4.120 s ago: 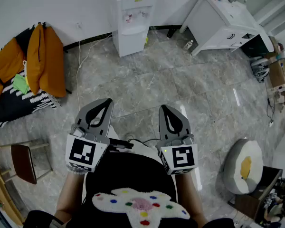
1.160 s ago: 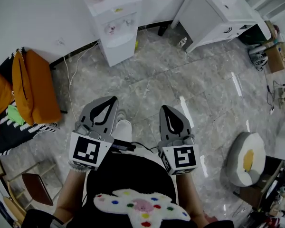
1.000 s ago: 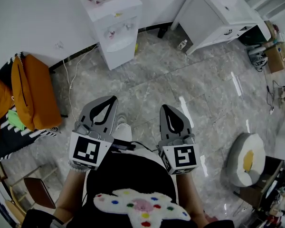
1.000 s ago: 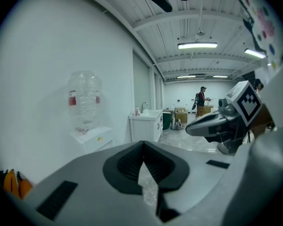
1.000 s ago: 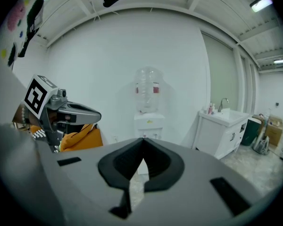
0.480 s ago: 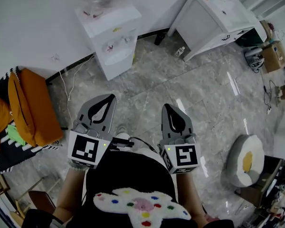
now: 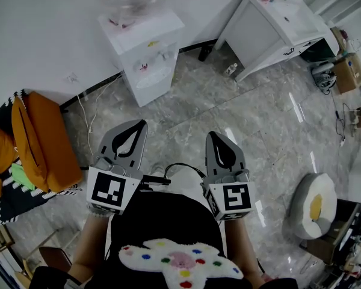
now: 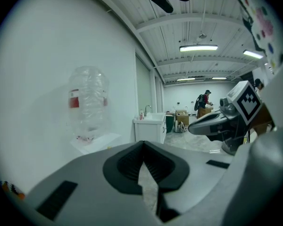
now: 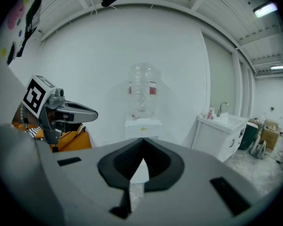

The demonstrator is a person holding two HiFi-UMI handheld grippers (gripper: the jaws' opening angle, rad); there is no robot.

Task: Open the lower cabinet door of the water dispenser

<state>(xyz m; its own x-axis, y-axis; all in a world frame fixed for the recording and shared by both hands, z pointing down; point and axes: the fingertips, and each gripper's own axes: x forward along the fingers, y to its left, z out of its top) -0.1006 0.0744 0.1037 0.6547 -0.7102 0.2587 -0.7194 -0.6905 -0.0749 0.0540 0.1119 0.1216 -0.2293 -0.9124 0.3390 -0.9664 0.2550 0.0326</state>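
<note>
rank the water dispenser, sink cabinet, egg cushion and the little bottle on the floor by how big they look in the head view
1. sink cabinet and water dispenser: they look about alike, too close to rank
2. egg cushion
3. little bottle, by far the smallest

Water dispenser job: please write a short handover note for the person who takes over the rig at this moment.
Left gripper: shut, empty.
Right gripper: shut, empty.
Both point toward the water dispenser, which stands against the wall ahead, well apart from both grippers.
Done: nothing yet; the lower cabinet door does not stand open.
To do: walk up, grip the door, pull it open.
</note>
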